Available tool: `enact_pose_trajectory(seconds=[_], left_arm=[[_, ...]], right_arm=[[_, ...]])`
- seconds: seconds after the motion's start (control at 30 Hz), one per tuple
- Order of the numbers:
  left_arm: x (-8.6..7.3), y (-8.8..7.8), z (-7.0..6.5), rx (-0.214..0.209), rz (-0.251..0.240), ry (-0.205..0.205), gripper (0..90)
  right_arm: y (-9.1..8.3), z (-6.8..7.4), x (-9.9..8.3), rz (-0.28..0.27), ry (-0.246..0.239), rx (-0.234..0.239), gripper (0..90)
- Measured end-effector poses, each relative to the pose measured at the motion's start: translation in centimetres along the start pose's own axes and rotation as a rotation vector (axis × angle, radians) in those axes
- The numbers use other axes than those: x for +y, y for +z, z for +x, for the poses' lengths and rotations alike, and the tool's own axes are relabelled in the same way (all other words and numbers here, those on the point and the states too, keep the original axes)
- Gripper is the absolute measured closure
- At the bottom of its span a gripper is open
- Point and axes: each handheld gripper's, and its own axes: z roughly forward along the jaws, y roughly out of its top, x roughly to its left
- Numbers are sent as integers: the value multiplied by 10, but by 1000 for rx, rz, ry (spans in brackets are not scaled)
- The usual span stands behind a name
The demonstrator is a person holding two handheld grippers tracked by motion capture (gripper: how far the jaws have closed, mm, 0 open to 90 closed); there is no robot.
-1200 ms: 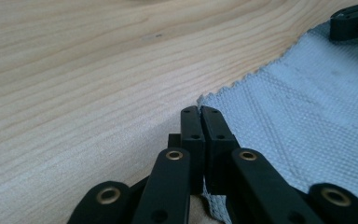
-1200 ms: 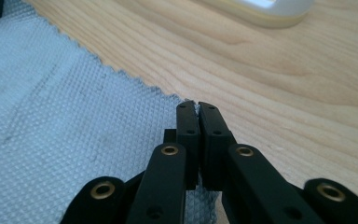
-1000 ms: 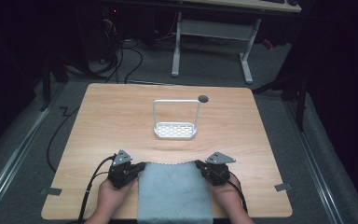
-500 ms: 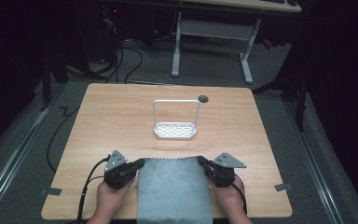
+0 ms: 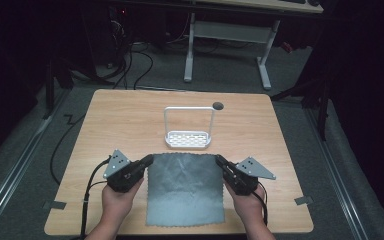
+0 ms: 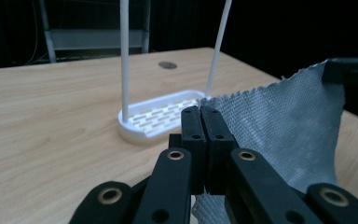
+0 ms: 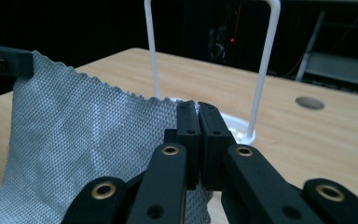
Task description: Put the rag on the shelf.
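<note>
A grey woven cloth [image 5: 185, 187] is stretched between the two grippers near the table's front edge, its far edge lifted off the wood. My left gripper [image 5: 149, 159] is shut on the cloth's far left corner [image 6: 223, 109]. My right gripper [image 5: 218, 159] is shut on the far right corner [image 7: 168, 109]. Just beyond the cloth stands a white rack [image 5: 188, 138], a perforated base [image 6: 161, 116] with a tall wire hoop [image 7: 261, 70]. In the left gripper view the other gripper's black jaw tip [image 6: 352, 74] holds the cloth [image 6: 289, 126] at the right.
The wooden table [image 5: 125, 115] has a round grommet hole [image 5: 218, 105] behind the rack. Black cables [image 5: 87, 187] trail from the grippers toward the front edge. Tape marks [image 5: 302, 200] sit near the front corners. A desk frame [image 5: 225, 35] stands on the floor beyond.
Both grippers have moved away from the person toward the rack, carrying the cloth's far edge with them. The cloth now lies further onto the table.
</note>
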Motion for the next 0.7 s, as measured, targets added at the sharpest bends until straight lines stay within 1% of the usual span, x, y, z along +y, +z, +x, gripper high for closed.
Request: enact_pose_trajectory(seconds=[0.03,0.07,0.13,0.2,0.37,0.4,0.53,0.6,0.7], left_arm=[[3,0,0,-1,-14,-3,894],[6,1,1,0,-27,0,894],[13,2,1,4,-44,16,894],[20,2,3,5,-70,10,894],[38,3,6,10,-106,15,895],[42,2,7,13,-112,24,895],[58,1,7,20,-141,40,896],[65,1,8,26,-150,56,897],[73,2,9,37,-156,66,897]], right_arm=[[2,0,7,-22,-8,-4,889],[2,0,7,-22,-8,-4,889],[2,0,17,-48,-29,-4,889],[2,0,28,-81,-40,-1,889],[-2,1,49,-139,-33,-1,889],[-3,0,53,-146,-41,-5,889],[-4,-2,66,-171,-40,-16,889],[-3,-4,71,-178,-42,-15,889],[-1,-7,75,-183,-30,-18,889]])
